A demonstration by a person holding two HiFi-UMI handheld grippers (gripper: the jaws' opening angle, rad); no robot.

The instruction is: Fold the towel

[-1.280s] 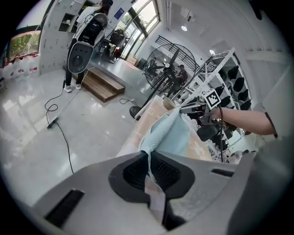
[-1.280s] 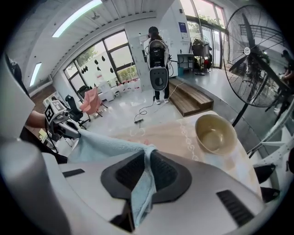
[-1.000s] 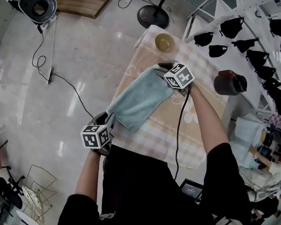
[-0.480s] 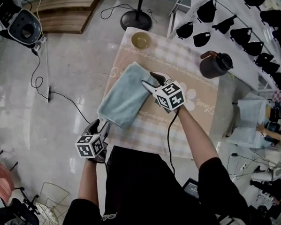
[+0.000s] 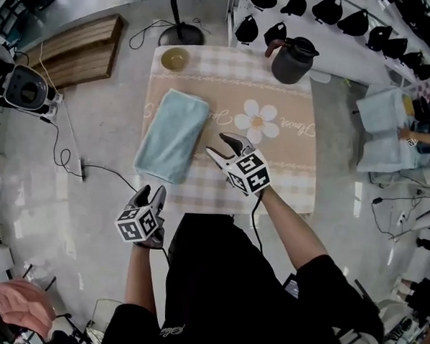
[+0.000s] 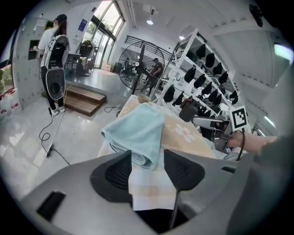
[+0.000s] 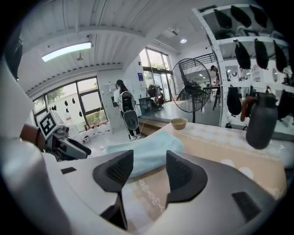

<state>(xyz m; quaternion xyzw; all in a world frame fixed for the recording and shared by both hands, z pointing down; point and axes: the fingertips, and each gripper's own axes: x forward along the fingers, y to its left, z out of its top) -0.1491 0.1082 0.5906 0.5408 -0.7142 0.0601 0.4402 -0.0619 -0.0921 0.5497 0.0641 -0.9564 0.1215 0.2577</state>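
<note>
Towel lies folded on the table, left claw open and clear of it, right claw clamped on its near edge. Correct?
No: the right claw is open, its jaws just opened with nothing between them, clear of the towel, as the right gripper view shows. The left claw, likewise just opened, is clear.

Black T-shirt (image 5: 217, 276); left gripper (image 5: 150, 194) and right gripper (image 5: 220, 145) bear marker cubes (image 5: 137, 223).

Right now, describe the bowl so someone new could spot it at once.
Start at the checked table. At its far left corner, beyond the folded blue towel, sits the bowl. It is small, round and yellowish, unlike the dark jug toward the far right corner.
</note>
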